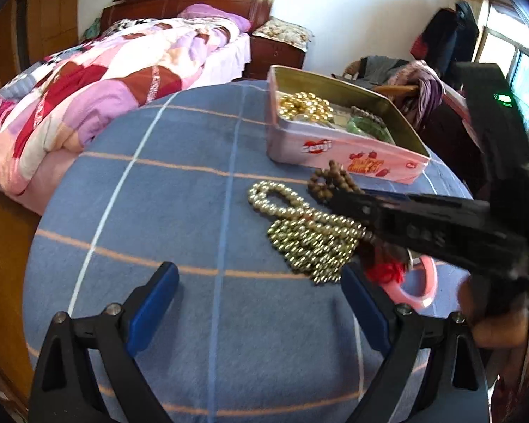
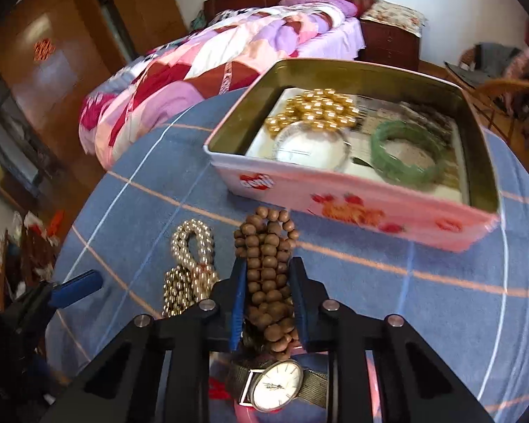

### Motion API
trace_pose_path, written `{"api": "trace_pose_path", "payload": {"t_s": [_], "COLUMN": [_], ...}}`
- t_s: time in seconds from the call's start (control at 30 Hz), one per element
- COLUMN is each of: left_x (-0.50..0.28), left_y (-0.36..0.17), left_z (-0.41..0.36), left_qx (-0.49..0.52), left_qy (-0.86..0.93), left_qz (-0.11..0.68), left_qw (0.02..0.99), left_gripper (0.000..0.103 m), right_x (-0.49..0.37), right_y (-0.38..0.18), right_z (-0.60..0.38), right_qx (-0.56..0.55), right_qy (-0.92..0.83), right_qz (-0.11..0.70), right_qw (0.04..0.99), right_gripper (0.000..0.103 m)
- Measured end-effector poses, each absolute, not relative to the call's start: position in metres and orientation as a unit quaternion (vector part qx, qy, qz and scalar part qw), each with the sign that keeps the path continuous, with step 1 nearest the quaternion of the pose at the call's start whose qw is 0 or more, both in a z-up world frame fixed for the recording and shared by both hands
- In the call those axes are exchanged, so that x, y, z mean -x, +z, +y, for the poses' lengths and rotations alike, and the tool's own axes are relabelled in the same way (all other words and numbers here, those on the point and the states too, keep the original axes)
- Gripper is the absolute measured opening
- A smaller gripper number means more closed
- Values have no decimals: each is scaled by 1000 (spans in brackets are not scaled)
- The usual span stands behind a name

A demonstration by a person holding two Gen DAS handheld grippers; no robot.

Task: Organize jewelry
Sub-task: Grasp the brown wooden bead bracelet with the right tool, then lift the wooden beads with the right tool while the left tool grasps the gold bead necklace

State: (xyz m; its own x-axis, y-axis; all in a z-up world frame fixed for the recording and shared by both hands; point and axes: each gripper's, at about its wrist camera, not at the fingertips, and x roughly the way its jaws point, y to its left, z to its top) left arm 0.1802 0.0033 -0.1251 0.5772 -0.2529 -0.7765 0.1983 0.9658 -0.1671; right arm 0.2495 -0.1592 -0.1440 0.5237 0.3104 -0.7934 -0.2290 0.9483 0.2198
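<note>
Right gripper (image 2: 268,282) takes the wooden bead string (image 2: 266,264) on the worktop (image 2: 388,282).
Its jaws are narrowed onto the beads, just in front of the pink tin (image 2: 352,197); the left gripper (image 1: 261,303) hangs wide open, holding nothing.

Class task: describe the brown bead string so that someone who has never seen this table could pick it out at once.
Start at the pink tin on the blue checked tablecloth. Just in front of its printed side lies the brown bead string, bunched between the jaws of the right gripper. Its beads are dull and wood-coloured, unlike the shiny pale metallic bead necklace beside it.
</note>
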Motion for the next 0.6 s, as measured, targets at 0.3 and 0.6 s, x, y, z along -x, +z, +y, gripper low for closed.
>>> {"api": "trace_pose_path", "payload": {"t_s": [0.3, 0.6], "left_x": [-204, -199], "left_y": [-131, -128], "left_z": [-21, -22], "left_qx": [15, 33], "left_qy": [-132, -187], "left_qz": [462, 459], "left_qw": [877, 868], "left_gripper": [76, 15], "right_x": [-199, -177], "right_y": [-103, -88], "right_z": [-227, -241], "right_qx": [-202, -252], "right_qy": [144, 141], "right_qz": [384, 347], "right_qw": [889, 892], "right_gripper": [17, 17]}}
